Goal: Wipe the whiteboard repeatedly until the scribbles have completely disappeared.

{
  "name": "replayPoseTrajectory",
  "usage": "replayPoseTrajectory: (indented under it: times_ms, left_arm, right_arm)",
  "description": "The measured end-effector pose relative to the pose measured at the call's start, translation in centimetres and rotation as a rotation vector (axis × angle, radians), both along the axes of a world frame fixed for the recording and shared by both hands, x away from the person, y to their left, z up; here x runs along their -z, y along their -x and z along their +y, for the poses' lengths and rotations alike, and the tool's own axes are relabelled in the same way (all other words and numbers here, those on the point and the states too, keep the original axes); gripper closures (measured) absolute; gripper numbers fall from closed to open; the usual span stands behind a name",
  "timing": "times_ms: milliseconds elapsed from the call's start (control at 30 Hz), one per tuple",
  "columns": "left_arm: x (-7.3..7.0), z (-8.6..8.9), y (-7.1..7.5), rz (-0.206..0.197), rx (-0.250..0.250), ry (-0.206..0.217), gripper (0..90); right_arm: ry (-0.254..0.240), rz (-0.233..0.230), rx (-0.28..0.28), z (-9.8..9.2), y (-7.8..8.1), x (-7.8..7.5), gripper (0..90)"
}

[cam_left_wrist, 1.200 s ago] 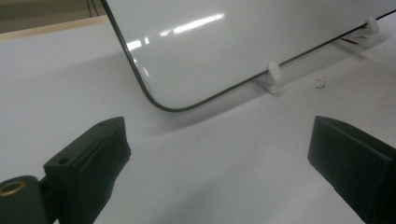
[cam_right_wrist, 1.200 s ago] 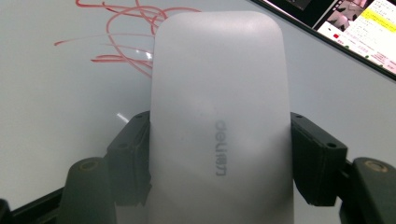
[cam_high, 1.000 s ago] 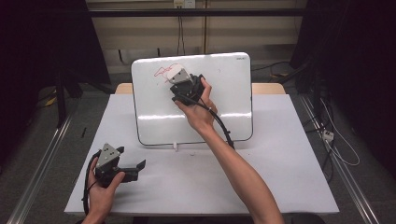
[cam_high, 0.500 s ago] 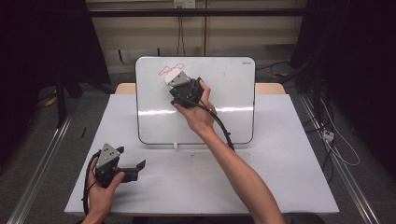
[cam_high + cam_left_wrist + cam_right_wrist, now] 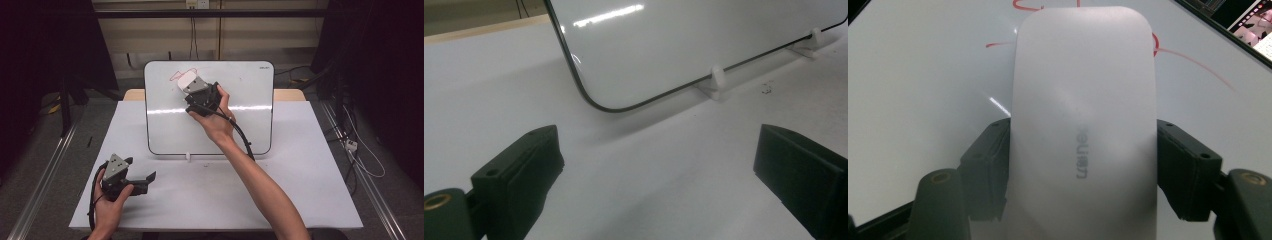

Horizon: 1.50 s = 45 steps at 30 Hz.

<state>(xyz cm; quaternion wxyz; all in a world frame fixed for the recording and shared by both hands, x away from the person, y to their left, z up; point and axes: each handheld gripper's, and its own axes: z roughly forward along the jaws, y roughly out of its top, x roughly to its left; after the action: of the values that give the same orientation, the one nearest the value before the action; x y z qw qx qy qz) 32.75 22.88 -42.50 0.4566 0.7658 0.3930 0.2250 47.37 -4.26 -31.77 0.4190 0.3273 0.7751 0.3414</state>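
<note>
Right gripper (image 5: 192,89) clamps white eraser (image 5: 1083,125) flat against whiteboard (image 5: 250,125), at upper left, over red marks (image 5: 1193,60). Likely wiping — keep pad flush, steady pressure, overlapping strokes. Left gripper (image 5: 145,179) wide, idle on table (image 5: 300,190) below whiteboard's lower-left corner.

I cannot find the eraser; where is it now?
In the high view, the eraser lies against the whiteboard's upper left, over red marks, held by the right gripper.

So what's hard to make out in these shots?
- Red marks on the whiteboard: the eraser in the right claw covers most, in the right gripper view.
- Eraser lettering: blurred, same view.
- Board's corner logo: too small, high view.
- Board's top: cut off by the left gripper view's edge.
</note>
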Motion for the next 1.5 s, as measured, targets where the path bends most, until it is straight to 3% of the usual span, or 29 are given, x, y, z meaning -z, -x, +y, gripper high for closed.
replayPoseTrajectory:
  times_ms: [167, 233, 433, 967, 1500]
  left_arm:
    - [0.0, -0.1, -0.1, 0.003, 0.007, -0.015, 5.1]
    - [0.1, -0.3, -0.1, 0.004, 0.004, -0.001, 5.1]
    - [0.0, 0.0, -0.1, 0.005, 0.005, -0.012, 5.1]
    - [0.0, 0.1, -0.1, 0.001, 0.001, 0.004, 5.1]
    - [0.0, -0.1, -0.2, 0.005, 0.003, 0.005, 5.2]
  right_arm:
    - [0.022, -0.004, -0.011, -0.2, 0.4, 0.0, 30.8]
    - [0.018, 0.003, -0.013, -0.3, 0.4, -0.1, 31.0]
    - [-0.003, -0.003, 0.002, -0.3, 0.1, -0.1, 31.4]
    - [-0.024, -0.010, 0.035, -0.1, -1.6, -2.1, 31.4]
    - [-0.013, -0.036, 0.044, 1.0, -1.8, -1.9, 31.3]
